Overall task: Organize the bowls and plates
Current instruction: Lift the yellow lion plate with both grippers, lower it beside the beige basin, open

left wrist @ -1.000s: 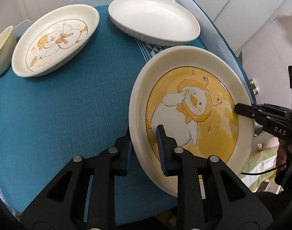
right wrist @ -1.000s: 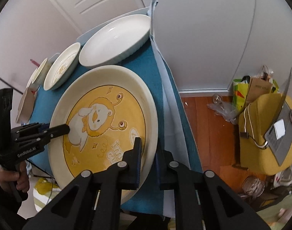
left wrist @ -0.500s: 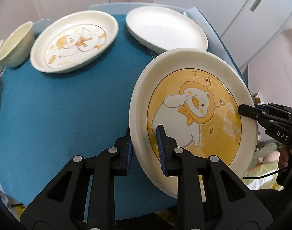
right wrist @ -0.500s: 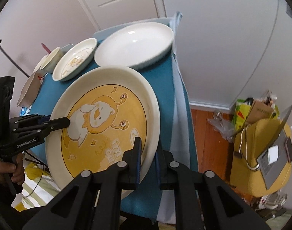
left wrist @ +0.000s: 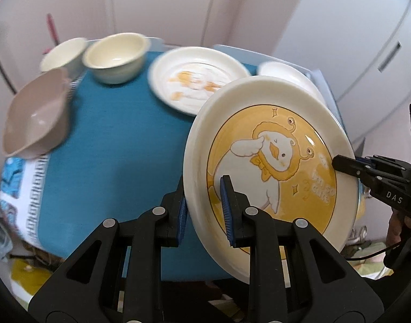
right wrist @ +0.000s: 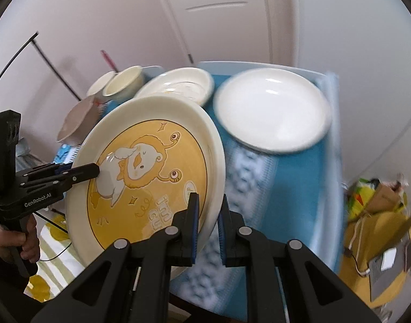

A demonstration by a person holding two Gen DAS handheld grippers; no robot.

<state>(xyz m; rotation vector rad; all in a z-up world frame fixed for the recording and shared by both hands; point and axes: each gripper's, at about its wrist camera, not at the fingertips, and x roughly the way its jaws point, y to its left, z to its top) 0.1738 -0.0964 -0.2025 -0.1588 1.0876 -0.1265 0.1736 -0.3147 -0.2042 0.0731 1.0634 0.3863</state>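
The big yellow plate (left wrist: 270, 177), centre-right and tilted above the desk (left wrist: 111, 167), looked heavy, stiff, glossy and breakable; both the left gripper (left wrist: 205, 207) and right gripper (right wrist: 208, 223) had jaws clamped on opposite rim edges, sensibly.

I read "DAS" in white on the black right gripper (left wrist: 378, 180). On the left gripper (right wrist: 38, 188) I read "GenRobot.AI". The yellow cartoon plate (left wrist: 272, 167) carries the words "I'm so cute".
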